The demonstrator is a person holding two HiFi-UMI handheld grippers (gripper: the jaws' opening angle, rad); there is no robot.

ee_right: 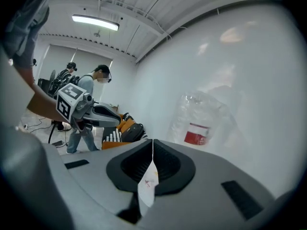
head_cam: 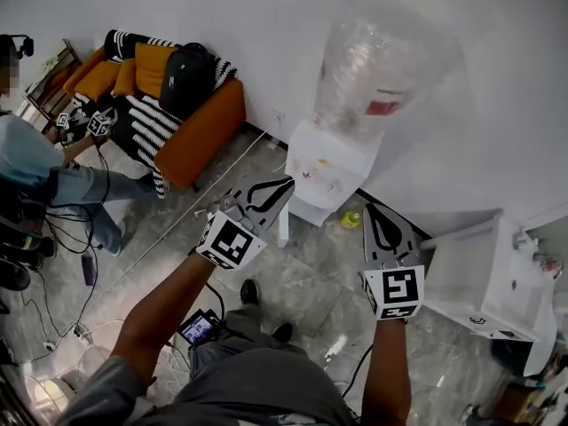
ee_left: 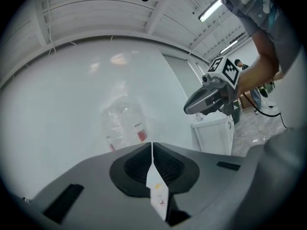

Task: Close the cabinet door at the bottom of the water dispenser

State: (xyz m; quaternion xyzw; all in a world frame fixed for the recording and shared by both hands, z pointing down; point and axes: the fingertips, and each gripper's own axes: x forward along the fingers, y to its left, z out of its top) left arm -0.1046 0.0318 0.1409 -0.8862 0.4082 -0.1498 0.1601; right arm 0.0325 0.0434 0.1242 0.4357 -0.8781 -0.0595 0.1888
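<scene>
Looks like a lab's mock living room: sofa (head_cam: 202,131), water dispenser (head_cam: 330,169), cables (head_cam: 64,229) across the floor (head_cam: 311,278), strip light (ee_right: 95,22) overhead.

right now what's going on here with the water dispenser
A person stands facing the water dispenser with a gripper in each hand. The left gripper and the right gripper are both shut and empty, held in the air short of it. Its bottom cabinet door appears to stand open, with neither gripper touching it.

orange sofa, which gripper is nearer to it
Left. The left gripper is just right of the orange sofa in the head view; the right gripper is farther right, on the water dispenser's other side.
</scene>
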